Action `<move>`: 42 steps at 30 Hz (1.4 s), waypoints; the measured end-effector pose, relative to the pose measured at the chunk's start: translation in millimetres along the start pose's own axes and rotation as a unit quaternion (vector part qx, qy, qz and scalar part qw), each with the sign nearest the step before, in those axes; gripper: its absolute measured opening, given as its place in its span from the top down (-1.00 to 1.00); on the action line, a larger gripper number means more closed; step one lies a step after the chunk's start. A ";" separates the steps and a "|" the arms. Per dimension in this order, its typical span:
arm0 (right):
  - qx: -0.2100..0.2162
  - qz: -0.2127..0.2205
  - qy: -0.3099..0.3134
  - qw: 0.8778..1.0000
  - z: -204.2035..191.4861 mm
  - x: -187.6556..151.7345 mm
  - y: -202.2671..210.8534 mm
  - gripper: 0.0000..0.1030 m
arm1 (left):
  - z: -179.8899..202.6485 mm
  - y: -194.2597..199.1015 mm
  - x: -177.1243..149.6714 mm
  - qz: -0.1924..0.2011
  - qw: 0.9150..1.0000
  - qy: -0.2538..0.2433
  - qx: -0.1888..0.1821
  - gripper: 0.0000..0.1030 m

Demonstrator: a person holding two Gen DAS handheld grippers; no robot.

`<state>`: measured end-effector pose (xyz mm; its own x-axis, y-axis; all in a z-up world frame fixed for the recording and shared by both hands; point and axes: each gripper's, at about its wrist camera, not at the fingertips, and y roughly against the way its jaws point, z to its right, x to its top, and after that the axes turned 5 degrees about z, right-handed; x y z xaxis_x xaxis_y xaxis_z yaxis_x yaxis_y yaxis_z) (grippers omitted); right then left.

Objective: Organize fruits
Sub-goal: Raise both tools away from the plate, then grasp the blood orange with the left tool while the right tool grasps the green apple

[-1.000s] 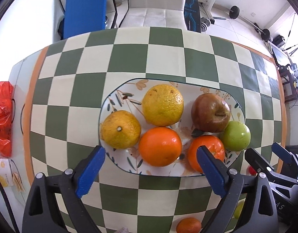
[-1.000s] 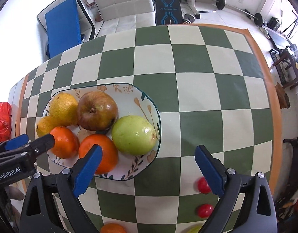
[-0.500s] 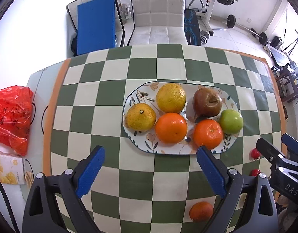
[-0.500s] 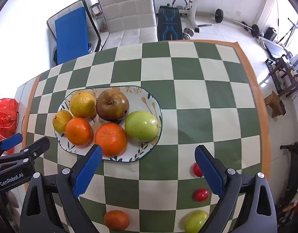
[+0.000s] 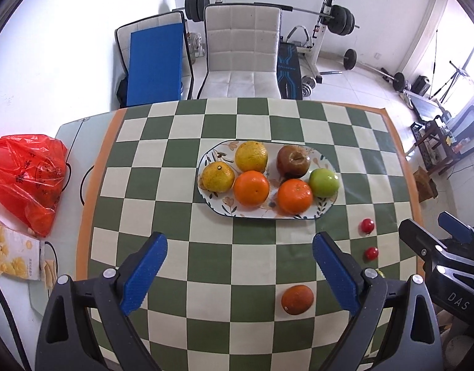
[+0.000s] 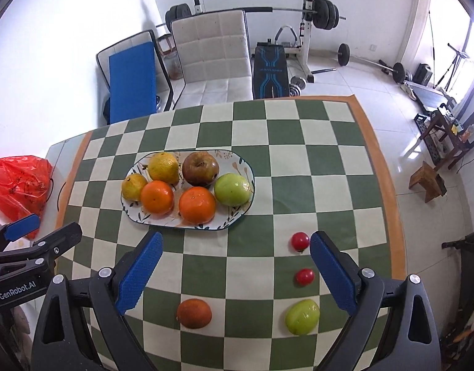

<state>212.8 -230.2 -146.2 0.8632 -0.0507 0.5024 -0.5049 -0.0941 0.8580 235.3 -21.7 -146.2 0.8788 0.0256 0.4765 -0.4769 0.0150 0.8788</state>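
An oval floral plate [image 5: 325, 208] [image 6: 241, 213] on the checked tablecloth holds several fruits: two yellow citrus, two oranges [image 5: 251, 188], a brown apple [image 5: 292, 160] and a green apple [image 5: 324, 182] [image 6: 232, 189]. Loose on the cloth near me lie a dark orange fruit [image 5: 297, 299] [image 6: 194, 313], two small red tomatoes [image 6: 300, 241] [image 6: 304, 276] and a green apple [image 6: 302, 316]. My left gripper [image 5: 240, 273] is open and empty, high above the cloth. My right gripper [image 6: 236, 270] is open and empty too; it shows at the right edge of the left wrist view [image 5: 434, 235].
A red plastic bag [image 5: 25, 179] and a snack box [image 5: 13, 258] lie on the table's left end. A white chair [image 5: 241, 58], a blue-padded chair [image 5: 155, 65] and weight equipment stand beyond the far edge. A wooden stool [image 6: 427, 179] stands on the floor at right.
Both grippers have pulled back and up from the plate, so the whole table and the loose fruits near me have come into view. Both stayed open and empty.
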 end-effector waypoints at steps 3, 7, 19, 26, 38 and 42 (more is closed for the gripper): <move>-0.002 0.015 -0.001 1.000 0.2 -4.7 22.3 -0.90 | 1.3 16.0 -4.3 0.012 1.000 -0.006 0.000 -0.87; 0.003 0.033 -0.007 0.999 0.2 -9.5 48.7 -0.90 | 0.7 39.1 -9.0 0.037 0.999 -0.010 0.003 -0.87; 0.003 0.070 -0.019 0.997 -14.3 -17.5 102.5 -0.90 | -5.5 63.5 -11.3 0.063 0.998 -0.015 -0.009 -0.87; -0.002 0.061 -0.041 0.997 -12.2 -25.1 94.9 -0.95 | -9.5 46.8 -15.0 0.057 0.998 -0.029 -0.012 -0.97; -0.009 -0.061 -0.118 0.991 66.4 -59.1 18.7 -0.43 | 33.3 -98.6 -71.9 -0.175 0.982 -0.007 -0.063 -0.97; -0.006 -0.105 -0.117 0.988 90.3 -79.3 -21.8 -0.39 | 54.7 -140.0 -91.7 -0.245 0.967 0.008 -0.067 -0.97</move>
<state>155.7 -313.9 -214.3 0.9253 -0.2593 0.2767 -0.3142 -0.1158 0.9423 222.3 -80.9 -311.6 1.0000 -0.0025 0.0030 -0.0026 0.1592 0.9872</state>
